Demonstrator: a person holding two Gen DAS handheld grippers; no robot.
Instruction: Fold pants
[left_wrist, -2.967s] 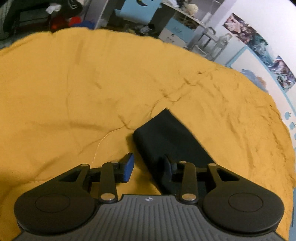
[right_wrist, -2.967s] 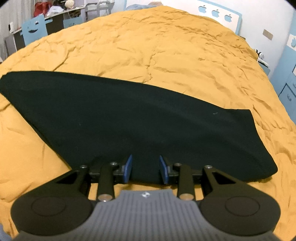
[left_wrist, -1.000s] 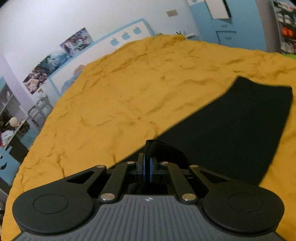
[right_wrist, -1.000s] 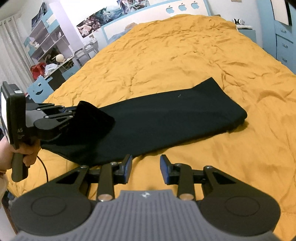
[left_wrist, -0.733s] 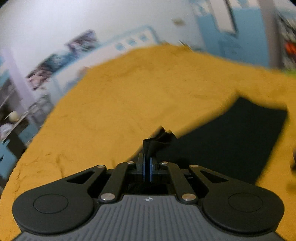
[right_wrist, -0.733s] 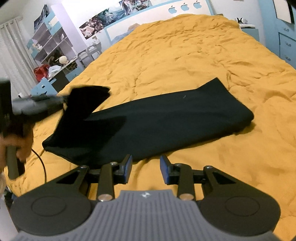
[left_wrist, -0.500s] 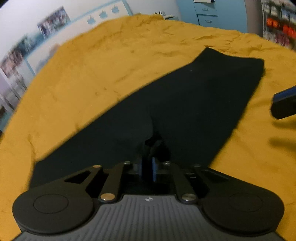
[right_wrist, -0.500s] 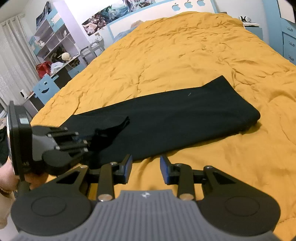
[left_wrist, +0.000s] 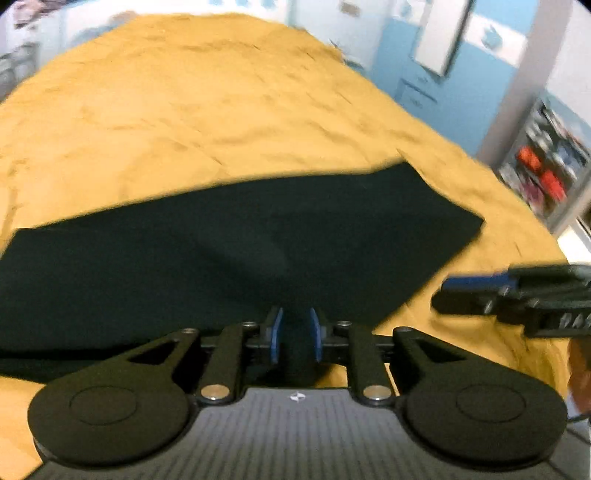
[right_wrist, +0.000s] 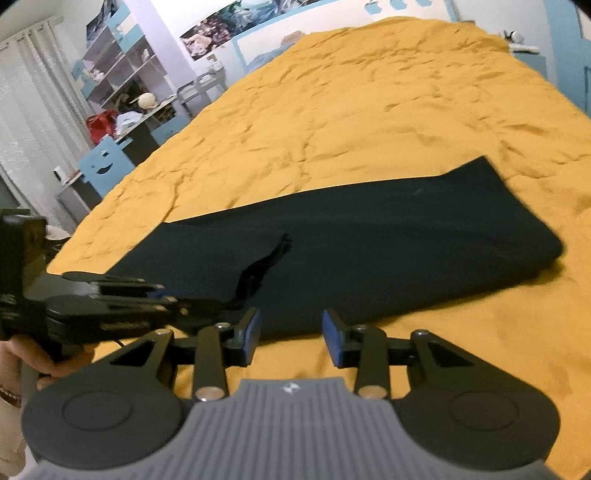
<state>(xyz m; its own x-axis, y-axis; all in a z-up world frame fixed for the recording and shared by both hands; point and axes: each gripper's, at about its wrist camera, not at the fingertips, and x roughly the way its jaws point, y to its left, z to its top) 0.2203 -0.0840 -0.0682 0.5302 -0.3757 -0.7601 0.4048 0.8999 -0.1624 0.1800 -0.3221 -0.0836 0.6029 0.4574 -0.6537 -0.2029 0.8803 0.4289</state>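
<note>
Black pants (right_wrist: 388, 251) lie folded lengthwise on the yellow bedspread (right_wrist: 369, 110); in the left wrist view the pants (left_wrist: 258, 243) fill the middle. The leg end is folded over onto the rest, with a ridge (right_wrist: 266, 262) where it lies. My left gripper (left_wrist: 295, 334) sits at the pants' near edge, its blue pads slightly apart with dark cloth between them; it also shows in the right wrist view (right_wrist: 207, 308). My right gripper (right_wrist: 290, 332) is open and empty, just short of the pants' near edge; it shows at the right of the left wrist view (left_wrist: 447, 295).
Shelves, a blue chair (right_wrist: 105, 166) and a cluttered desk (right_wrist: 125, 118) stand left of the bed. Blue drawers (left_wrist: 417, 92) and a shelf unit (left_wrist: 546, 173) stand on the other side. A hand (right_wrist: 22, 354) holds the left gripper's handle.
My left gripper carried the leg end over onto the pants, lowered it, and its pads have parted a little. My right gripper stayed open, moving slightly closer.
</note>
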